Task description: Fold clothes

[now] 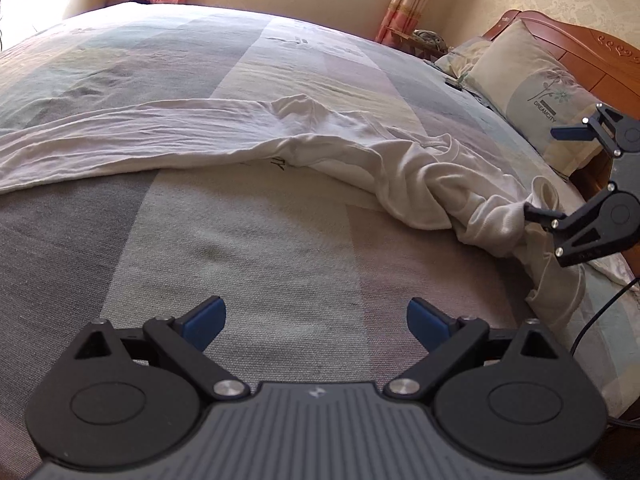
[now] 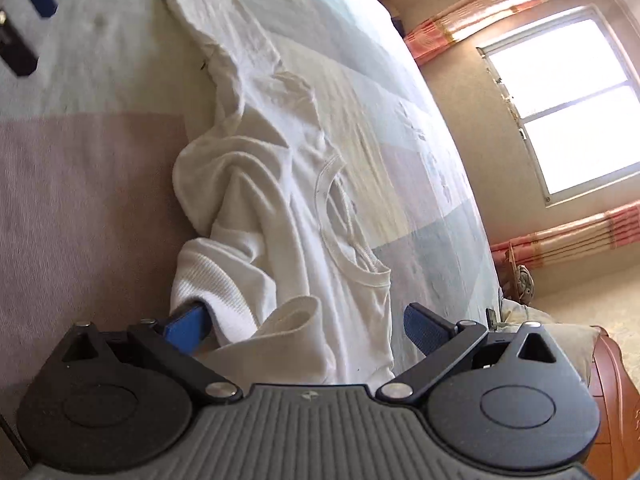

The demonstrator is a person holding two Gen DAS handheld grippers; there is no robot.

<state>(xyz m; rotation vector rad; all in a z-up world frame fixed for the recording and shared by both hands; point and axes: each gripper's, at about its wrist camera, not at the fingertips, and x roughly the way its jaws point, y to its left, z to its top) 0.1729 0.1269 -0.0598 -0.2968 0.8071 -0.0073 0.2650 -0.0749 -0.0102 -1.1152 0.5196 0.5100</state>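
L wrist cam sat low over the bed [image 1: 256,240], facing the far window. R wrist cam, rolled sideways, looked close along the shirt [image 2: 304,216]. Both shared shirt & bed.

Left gripper [image 1: 316,322]: black linkage arms, blue finger pads [image 1: 206,320], silver pivot screws, grey ribbed housing with small white logo. Right gripper [image 2: 306,326]: same build; a thin black cable possibly trails from it.

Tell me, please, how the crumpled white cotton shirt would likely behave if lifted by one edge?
The crumpled white cotton shirt is probably floppy: it lies in soft folds, so it would sag and bunch. It looks thin and light. The open right gripper straddles its bunched end.
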